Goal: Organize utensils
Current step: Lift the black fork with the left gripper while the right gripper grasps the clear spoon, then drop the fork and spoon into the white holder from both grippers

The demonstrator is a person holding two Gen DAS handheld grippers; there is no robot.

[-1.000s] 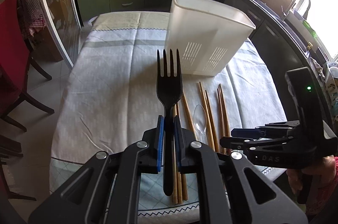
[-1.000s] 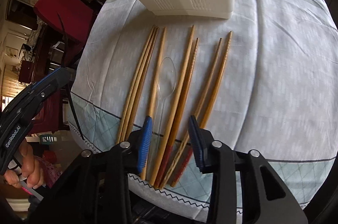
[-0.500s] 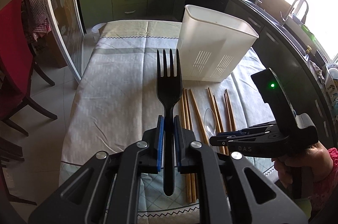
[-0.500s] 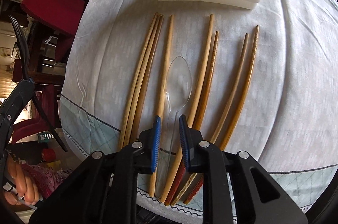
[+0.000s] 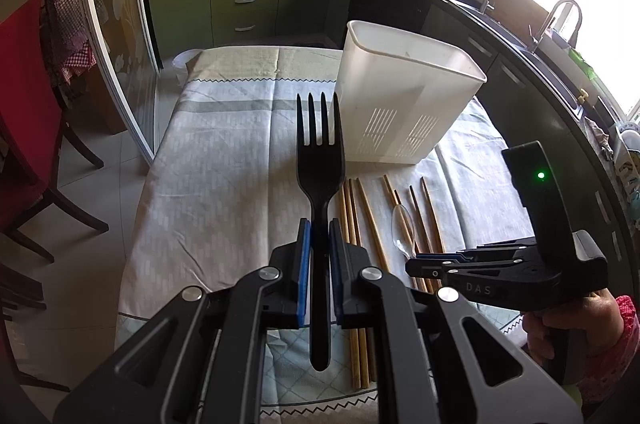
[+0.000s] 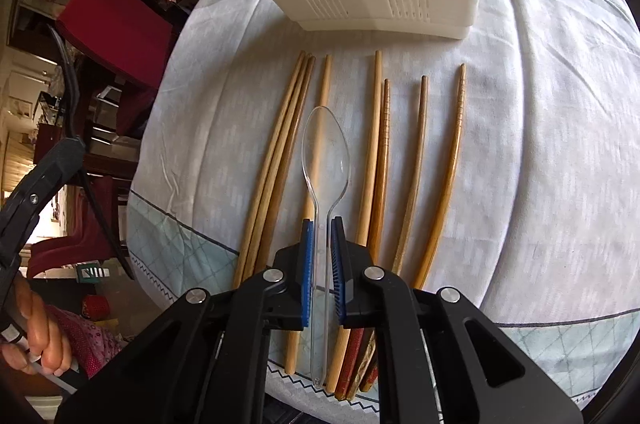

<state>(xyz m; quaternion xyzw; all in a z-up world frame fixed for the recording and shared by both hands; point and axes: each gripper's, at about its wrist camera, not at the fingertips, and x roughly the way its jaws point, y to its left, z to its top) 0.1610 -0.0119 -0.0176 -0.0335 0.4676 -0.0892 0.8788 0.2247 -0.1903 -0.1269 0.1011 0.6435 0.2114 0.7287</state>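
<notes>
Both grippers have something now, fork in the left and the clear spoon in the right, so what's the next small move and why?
Probably lift the right gripper straight up: its pads are shut on the clear spoon, which lies among the chopsticks, with the white holder just beyond. The left gripper already holds the fork raised.

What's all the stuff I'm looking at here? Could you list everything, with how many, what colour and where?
fork: one, black, held upright in the left gripper
spoon: one, clear plastic, among the chopsticks, handle between the right gripper's pads
chopsticks: eight, tan to brown wood, side by side in front of the holder
utensil holder: one, white, slotted, standing on the tablecloth
tablecloth: one, pale grey-blue, over the table
left gripper: black, blue pads, shut on the fork
right gripper: black, blue pads, shut on the spoon
</notes>
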